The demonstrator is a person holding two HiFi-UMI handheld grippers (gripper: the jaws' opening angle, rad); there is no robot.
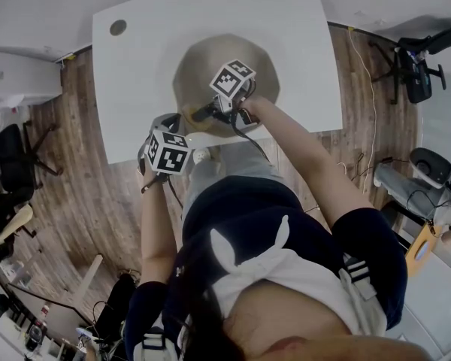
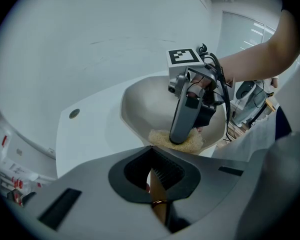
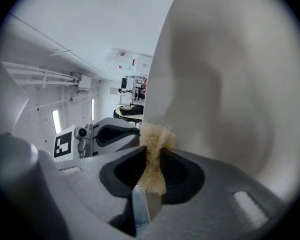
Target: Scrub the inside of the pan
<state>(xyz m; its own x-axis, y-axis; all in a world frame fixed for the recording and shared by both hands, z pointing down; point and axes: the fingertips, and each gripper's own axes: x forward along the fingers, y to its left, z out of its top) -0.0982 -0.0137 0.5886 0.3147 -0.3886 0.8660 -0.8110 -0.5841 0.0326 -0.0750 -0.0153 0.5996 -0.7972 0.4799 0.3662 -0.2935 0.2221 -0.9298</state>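
A beige pan (image 1: 210,66) sits on the white table (image 1: 135,89). Its inside wall (image 3: 230,84) fills the right gripper view. My right gripper (image 3: 151,151) is shut on a tan scrubbing sponge (image 3: 152,159) whose free end touches that wall. In the left gripper view the same gripper (image 2: 179,136) reaches down into the pan (image 2: 140,99) and presses the sponge (image 2: 162,139) onto the near side of its bottom. My left gripper (image 2: 155,176) is shut on the pan's brown wooden handle (image 2: 158,206), which has a copper ring, at the table's front edge (image 1: 179,124).
A round cable hole (image 1: 118,27) lies at the table's far left corner. Office chairs (image 1: 15,164) and cables stand on the wooden floor around the table. The person's legs are close against the table's front edge.
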